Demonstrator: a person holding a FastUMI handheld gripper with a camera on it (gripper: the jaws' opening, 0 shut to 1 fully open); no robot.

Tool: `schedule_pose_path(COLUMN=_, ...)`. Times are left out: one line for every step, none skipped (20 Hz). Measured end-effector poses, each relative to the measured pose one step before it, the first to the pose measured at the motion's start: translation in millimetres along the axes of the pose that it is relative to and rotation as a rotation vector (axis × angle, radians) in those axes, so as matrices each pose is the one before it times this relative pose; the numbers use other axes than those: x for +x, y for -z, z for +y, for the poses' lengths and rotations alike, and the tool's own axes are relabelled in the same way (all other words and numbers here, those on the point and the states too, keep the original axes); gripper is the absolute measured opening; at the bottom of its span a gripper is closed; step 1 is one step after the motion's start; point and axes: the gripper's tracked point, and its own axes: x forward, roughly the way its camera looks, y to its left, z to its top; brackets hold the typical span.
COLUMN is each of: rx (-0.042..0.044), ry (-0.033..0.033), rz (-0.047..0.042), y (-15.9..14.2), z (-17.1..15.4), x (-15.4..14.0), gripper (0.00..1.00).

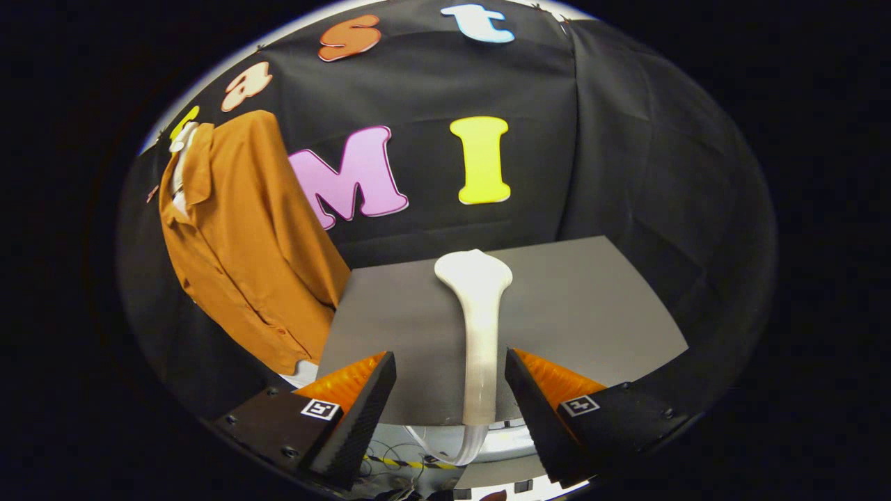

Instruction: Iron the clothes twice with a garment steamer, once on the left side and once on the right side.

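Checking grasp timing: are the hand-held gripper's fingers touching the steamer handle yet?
Apart. In the gripper view the hand-held gripper is open, the white steamer lies on the grey table between the fingers, and table shows in a gap on each side of its handle.

Gripper view looks forward over table [592, 299]

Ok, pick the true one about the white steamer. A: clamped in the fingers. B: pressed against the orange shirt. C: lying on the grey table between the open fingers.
C: the steamer lies on the grey table, the gripper fingers open either side, untouched.
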Motion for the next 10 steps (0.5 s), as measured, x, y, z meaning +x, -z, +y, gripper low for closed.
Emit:
schedule_pose_path(rx=0.01652, ry=-0.00247, rz=0.03012, y=3.23, z=-4.56, x=12.52, gripper=0.99)
schedule_pose_path(rx=0.00993, ry=-0.00455, rz=0.02995, y=2.54, z=-5.81, x=9.81, gripper=0.99)
schedule_pose_path(rx=0.00902, ry=-0.00191, rz=0.02576, y=2.07, z=-3.67, x=10.01, gripper=0.99)
schedule_pose_path(rx=0.00716, ry=-0.0045, rz=0.02103, y=2.67, z=-4.08, x=7.73, gripper=0.99)
schedule_pose_path(rx=0.01022, ry=-0.01232, rz=0.02521, y=1.14, z=-2.55, x=5.95, gripper=0.99)
schedule_pose_path(rx=0.0117, ry=-0.0078, rz=0.02095, y=1.84, z=-1.68, x=6.54, gripper=0.98)
schedule_pose_path(rx=0.00531, ry=0.0011, rz=0.01797, y=1.66, z=-3.82, x=6.26, gripper=0.88)
schedule_pose_path(rx=0.00099, ry=-0.00443, rz=0.01896, y=1.5, z=-1.24, x=3.69, gripper=0.8)
schedule_pose_path(rx=-0.00211, ry=-0.00889, rz=0.02053, y=3.47, z=0.86, x=3.5, gripper=0.73)
schedule_pose_path(rx=-0.00145, ry=-0.01536, rz=0.02307, y=4.45, z=2.33, x=2.99, gripper=0.73)
